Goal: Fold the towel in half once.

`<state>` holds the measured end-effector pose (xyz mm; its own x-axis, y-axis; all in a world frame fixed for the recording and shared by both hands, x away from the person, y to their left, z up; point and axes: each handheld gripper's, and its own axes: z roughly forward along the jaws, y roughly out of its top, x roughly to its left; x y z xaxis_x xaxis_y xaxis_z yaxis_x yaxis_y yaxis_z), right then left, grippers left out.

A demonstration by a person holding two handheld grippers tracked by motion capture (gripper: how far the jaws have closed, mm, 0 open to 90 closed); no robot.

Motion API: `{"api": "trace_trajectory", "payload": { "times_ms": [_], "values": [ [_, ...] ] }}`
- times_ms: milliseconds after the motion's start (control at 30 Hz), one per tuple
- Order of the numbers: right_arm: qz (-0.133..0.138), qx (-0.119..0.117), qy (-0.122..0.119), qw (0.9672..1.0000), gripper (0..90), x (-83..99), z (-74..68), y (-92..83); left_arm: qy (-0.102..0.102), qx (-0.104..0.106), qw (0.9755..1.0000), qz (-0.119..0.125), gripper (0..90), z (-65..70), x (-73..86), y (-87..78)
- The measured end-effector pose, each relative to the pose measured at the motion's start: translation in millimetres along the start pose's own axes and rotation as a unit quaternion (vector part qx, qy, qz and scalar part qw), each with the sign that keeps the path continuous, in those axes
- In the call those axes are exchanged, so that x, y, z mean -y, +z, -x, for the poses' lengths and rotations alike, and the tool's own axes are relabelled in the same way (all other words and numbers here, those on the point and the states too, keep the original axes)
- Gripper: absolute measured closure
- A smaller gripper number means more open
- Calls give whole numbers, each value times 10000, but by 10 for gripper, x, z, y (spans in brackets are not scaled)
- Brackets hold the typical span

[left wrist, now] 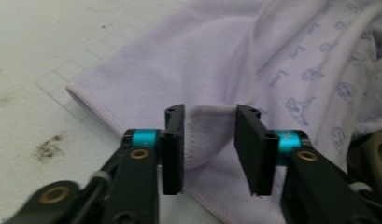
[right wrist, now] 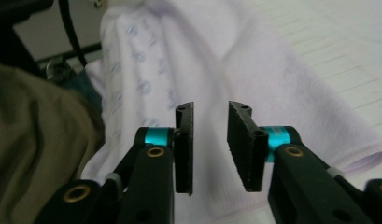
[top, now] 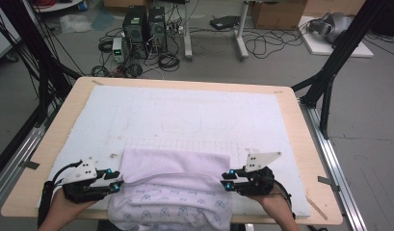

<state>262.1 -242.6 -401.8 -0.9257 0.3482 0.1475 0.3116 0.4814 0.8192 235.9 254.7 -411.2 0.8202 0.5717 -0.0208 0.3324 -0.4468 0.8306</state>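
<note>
Lying folded between both open tongs (top: 118,182) (top: 225,179), towel (top: 175,168) fold pokes into left pair.

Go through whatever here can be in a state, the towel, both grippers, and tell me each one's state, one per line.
Towel: folded over, near part hanging off the table's front edge.
Left gripper: fingers apart, a fold of towel between them, not pinched.
Right gripper: fingers apart over the towel, nothing gripped.
White mat: flat, lightly soiled.
</note>
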Motion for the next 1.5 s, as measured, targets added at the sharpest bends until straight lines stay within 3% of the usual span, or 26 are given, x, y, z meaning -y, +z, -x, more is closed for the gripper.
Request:
{"api": "trace_trajectory", "payload": {
  "times_ms": [100,233,267,467,533,567,600,667,700,733,767,800,867,967,1033,1100,1167,1267,1300,1333,1367,1433,1500],
  "values": [
    [41,208,116,9997,610,-63,181,27,-65,-94,9999,105,554,-96,-72,32],
    [-93,613,387,9973,541,-82,490,127,-374,-235,9988,220,531,-391,-207,206],
    [-138,609,488,9968,537,-72,557,151,-381,-326,9986,196,524,-434,-217,245],
    [-515,969,730,9913,430,22,776,287,-549,-581,9964,-265,470,-645,-206,567],
    [-620,1008,782,9899,422,59,816,320,-621,-669,9946,-498,450,-691,-175,663],
    [-620,1008,782,9899,422,59,816,320,-621,-669,9946,-498,446,-691,-175,663],
    [-696,994,817,9892,427,85,831,354,-698,-665,9929,-690,446,-725,-146,728],
    [-770,1007,792,9888,433,92,830,370,-732,-662,9924,-730,460,-732,-136,746],
    [-744,1052,676,9893,501,99,811,377,-696,-518,9940,-659,549,-737,-137,732],
    [-751,1016,624,9900,564,100,803,379,-696,-518,9940,-659,694,-737,-137,732],
    [-767,911,597,9911,655,101,787,382,-619,-478,9948,-646,739,-717,-141,734],
    [-762,838,546,9921,718,100,770,393,-414,-502,9955,-684,803,-667,-160,738],
    [-760,628,474,9940,823,86,758,405,-352,-518,9955,-709,831,-656,-168,735],
    [-806,611,447,9939,843,63,787,404,-484,-644,9951,-569,843,-714,-173,739],
    [-773,853,469,9922,849,33,844,386,-638,-692,9944,-490,846,-784,-192,756],
    [-684,1070,534,9905,853,-13,949,376,-666,-806,9937,-403,847,-846,-256,795],
    [-682,1295,555,9877,854,-82,1073,395,-630,-940,9930,-330,849,-912,-360,846],
    [-751,1412,703,9846,854,-197,1285,418,-664,-1074,9916,-263,849,-1075,-535,914],
    [-725,1463,726,9839,854,-233,1346,412,-664,-1074,9916,-263,849,-1075,-535,914],
    [-676,1501,770,9834,854,-272,1405,396,-702,-1218,9897,-263,849,-1200,-655,946],
    [-676,1501,770,9834,854,-272,1405,396,-702,-1218,9897,-263,854,-1200,-655,946],
    [-495,1558,883,9826,855,-418,1566,330,-672,-1347,9882,-299,855,-1362,-869,968],
    [-558,1622,732,9825,859,-579,1645,288,-608,-1423,9875,-296,855,-1396,-955,969]
  ]
}}
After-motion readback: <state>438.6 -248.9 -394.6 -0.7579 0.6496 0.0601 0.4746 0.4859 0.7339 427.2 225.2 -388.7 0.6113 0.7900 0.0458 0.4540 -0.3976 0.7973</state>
